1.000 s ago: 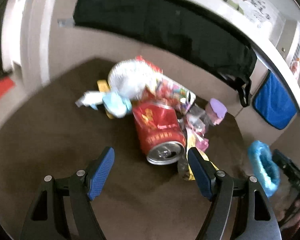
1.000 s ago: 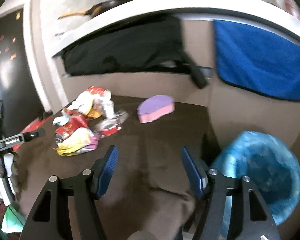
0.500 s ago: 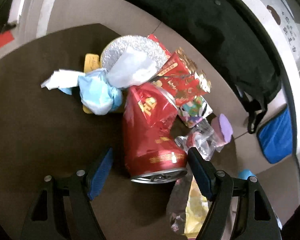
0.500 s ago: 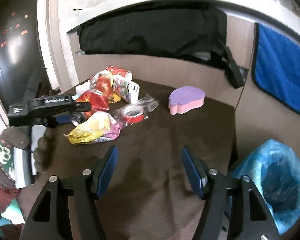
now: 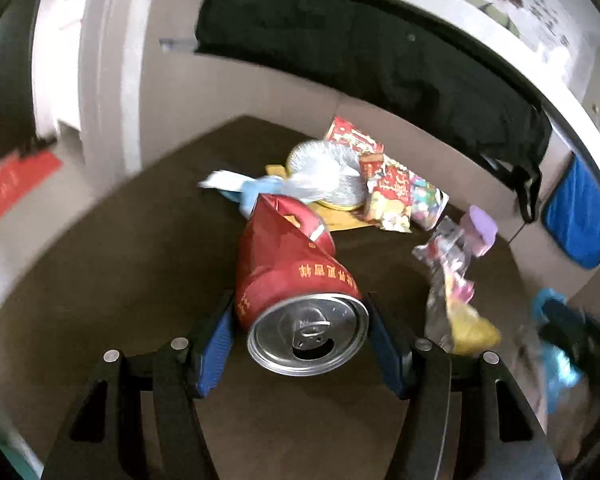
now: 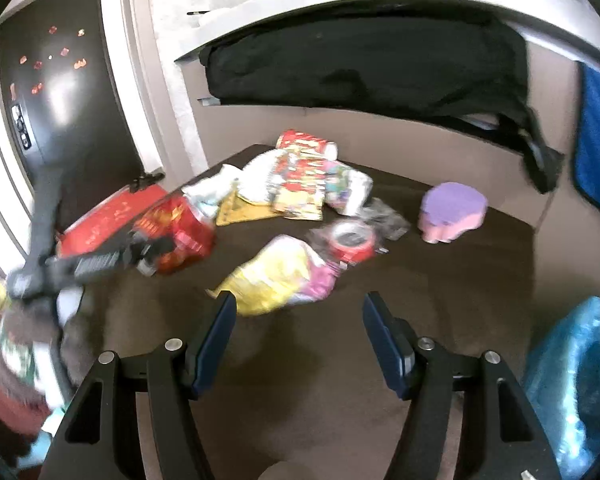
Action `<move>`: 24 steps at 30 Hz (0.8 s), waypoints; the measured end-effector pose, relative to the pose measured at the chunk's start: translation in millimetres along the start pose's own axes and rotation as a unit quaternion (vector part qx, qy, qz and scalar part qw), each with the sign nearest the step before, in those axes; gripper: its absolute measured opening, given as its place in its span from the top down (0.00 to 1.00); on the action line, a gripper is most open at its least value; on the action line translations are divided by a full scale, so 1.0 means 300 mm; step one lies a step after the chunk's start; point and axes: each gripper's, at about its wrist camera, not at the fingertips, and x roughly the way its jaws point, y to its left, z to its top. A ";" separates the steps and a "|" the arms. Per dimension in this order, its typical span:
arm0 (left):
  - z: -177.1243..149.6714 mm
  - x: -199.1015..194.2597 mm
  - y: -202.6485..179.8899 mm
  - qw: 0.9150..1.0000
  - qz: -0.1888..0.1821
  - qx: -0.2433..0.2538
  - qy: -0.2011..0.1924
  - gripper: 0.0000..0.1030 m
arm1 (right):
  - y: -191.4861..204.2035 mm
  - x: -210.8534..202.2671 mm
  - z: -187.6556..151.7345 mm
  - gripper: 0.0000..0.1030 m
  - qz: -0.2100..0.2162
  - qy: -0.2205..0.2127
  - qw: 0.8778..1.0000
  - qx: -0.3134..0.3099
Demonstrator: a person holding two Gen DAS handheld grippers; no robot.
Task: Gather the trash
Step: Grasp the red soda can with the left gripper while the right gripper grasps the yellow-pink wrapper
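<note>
1. The left gripper [image 5: 300,320] has a squashed red can [image 5: 288,264] between its two blue pads [image 5: 216,340]. The jaws are closing in on it, and the pads look like they press on the can's sides near its silver top.
2. The can's open top faces the left camera. Its far end is crumpled and points toward the pile of trash [image 5: 356,184].
3. From the right camera, the same red can [image 6: 176,232] shows at the left edge of the brown table [image 6: 460,280], with the black left gripper [image 6: 112,256] around it. This part is blurry.
4. The right gripper [image 6: 300,332] is spread wide, with nothing between its blue pads. It hangs over a bare part of the table.
5. Just past its left finger lies a yellow and pink wrapper [image 6: 276,276]. Beside that is a clear wrapper with a red roll [image 6: 352,240] inside.
6. Farther back sits the pile: a silver foil plate [image 5: 328,176], a blue and white crumpled tissue [image 5: 240,188] and bright snack packets [image 6: 300,184].
7. A purple and pink sponge [image 6: 452,212] sits alone, well apart from the pile.
8. A blue trash bag [image 6: 576,380] is off the table's right edge, near the right gripper.
9. A black cloth [image 6: 360,68] hangs behind the table.
</note>
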 end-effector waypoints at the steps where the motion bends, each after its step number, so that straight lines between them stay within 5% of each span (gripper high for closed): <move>1: -0.010 -0.024 0.010 1.000 0.004 0.006 -0.007 0.39 | 0.014 0.023 0.014 0.39 0.003 0.003 1.000 0.002; 12: -0.045 -0.066 0.035 0.999 -0.044 -0.008 -0.008 0.39 | 0.020 0.343 0.054 0.39 -0.071 0.073 0.995 0.017; 18: -0.052 -0.047 0.027 0.998 -0.056 -0.022 -0.003 0.39 | -0.035 0.361 0.026 0.39 -0.047 0.090 0.994 0.048; 21: -0.051 -0.051 0.013 0.998 -0.053 -0.017 -0.004 0.39 | 0.005 0.361 0.023 0.76 -0.025 0.098 0.995 0.017; 24: -0.051 -0.058 0.007 0.999 -0.049 -0.014 -0.005 0.39 | 0.041 0.339 0.016 0.83 -0.018 0.095 0.995 -0.001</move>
